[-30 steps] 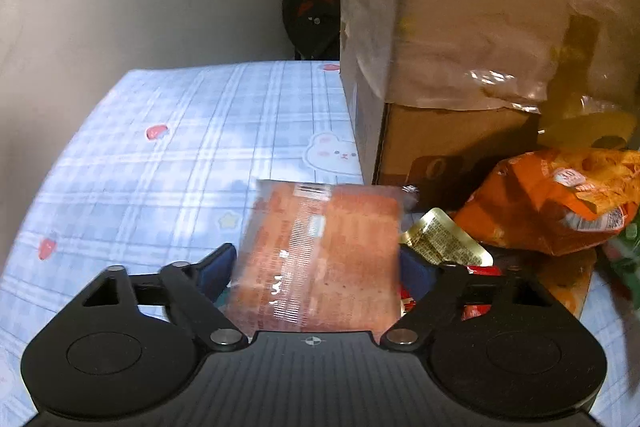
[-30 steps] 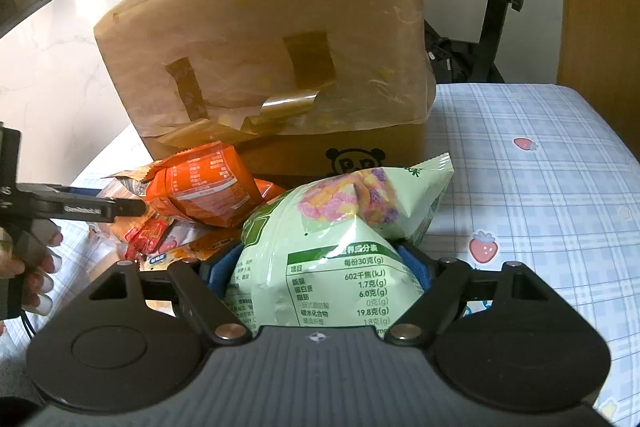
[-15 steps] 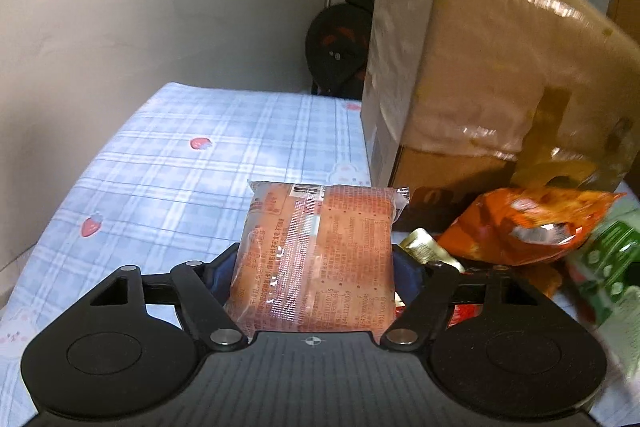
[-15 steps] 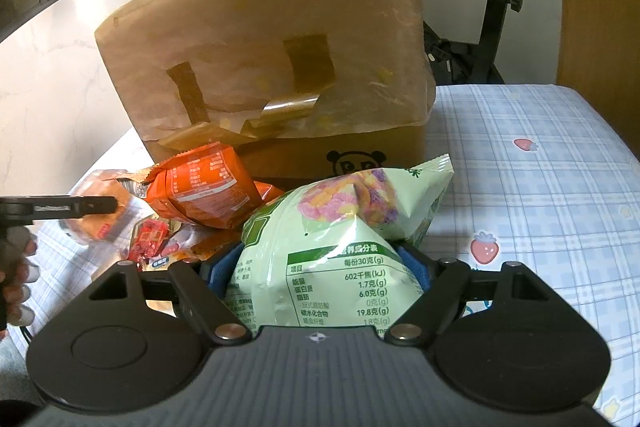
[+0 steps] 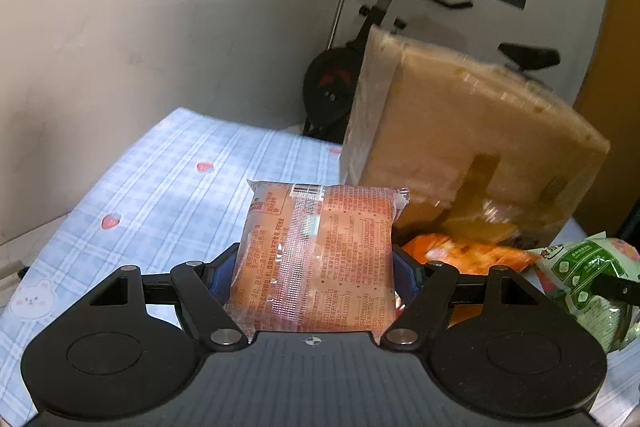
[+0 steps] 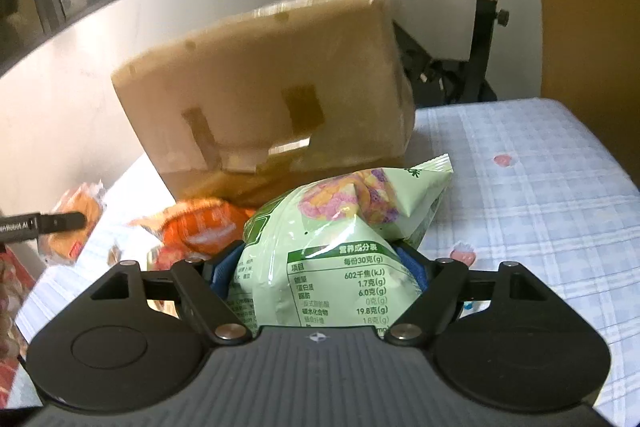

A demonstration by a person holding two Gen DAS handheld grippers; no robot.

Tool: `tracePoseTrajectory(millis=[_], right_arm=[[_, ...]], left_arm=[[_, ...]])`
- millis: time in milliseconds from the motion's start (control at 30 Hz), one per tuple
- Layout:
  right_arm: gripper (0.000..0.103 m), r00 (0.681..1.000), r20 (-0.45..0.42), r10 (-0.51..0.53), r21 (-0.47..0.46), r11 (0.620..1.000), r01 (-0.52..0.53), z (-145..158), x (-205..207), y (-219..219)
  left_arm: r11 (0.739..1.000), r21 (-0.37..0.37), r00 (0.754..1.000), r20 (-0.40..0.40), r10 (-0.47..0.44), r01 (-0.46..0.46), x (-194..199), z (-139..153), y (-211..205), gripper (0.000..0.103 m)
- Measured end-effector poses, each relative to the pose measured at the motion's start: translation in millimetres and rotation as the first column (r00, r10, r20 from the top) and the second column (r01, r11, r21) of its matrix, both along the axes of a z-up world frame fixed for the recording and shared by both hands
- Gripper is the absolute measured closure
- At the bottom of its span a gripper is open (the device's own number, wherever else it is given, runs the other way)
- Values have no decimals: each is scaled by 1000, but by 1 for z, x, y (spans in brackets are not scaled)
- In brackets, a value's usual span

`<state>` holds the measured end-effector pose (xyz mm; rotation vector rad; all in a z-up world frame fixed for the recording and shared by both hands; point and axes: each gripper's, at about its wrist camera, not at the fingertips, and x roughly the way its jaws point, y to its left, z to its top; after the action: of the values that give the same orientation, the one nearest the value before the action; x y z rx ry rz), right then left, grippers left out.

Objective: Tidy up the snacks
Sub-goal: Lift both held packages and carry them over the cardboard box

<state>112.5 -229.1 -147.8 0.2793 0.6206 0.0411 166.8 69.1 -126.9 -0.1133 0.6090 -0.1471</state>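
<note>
Between the left gripper's (image 5: 316,267) fingers sits the clamped orange packet (image 5: 318,255).

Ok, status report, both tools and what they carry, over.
Left tool shut on flat orange printed packet. Right tool shut on puffy pale-green snack bag. Tall plastic-wrapped cardboard box directly ahead; orange foil bag at its foot.

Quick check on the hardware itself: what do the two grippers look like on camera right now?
Both match: the left gripper and right gripper have matte black ribbed bodies, round side discs, silver pivot pins, angled black linkages, blue finger pads and a small crosshair mark. No cables or sleeves show.
</note>
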Motion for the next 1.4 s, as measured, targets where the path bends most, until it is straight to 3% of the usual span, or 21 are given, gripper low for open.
tracePoseTrajectory(millis=[367,767,967,1167,1400], right_arm=[[23,984,167,-66,4,998,67,60,-27,-18],[23,952,302,-38,-13,999,45,127,-21,-35],[23,938,342,54,-70,997,-32,158,9,-30],[23,916,391,94,-116,992,-52,176,54,-21],[23,913,393,105,-215,976,-20,163,133,-7]], left_arm=[[998,5,986,155,-56,56,-6,55,-14,26],[994,26,965,238,-107,104,-2,91,-40,26],[988,45,945,289,-155,148,22,116,-67,26],[985,48,938,298,-175,168,76,136,-97,26],[975,141,946,254,-204,172,147,130,-133,26]])
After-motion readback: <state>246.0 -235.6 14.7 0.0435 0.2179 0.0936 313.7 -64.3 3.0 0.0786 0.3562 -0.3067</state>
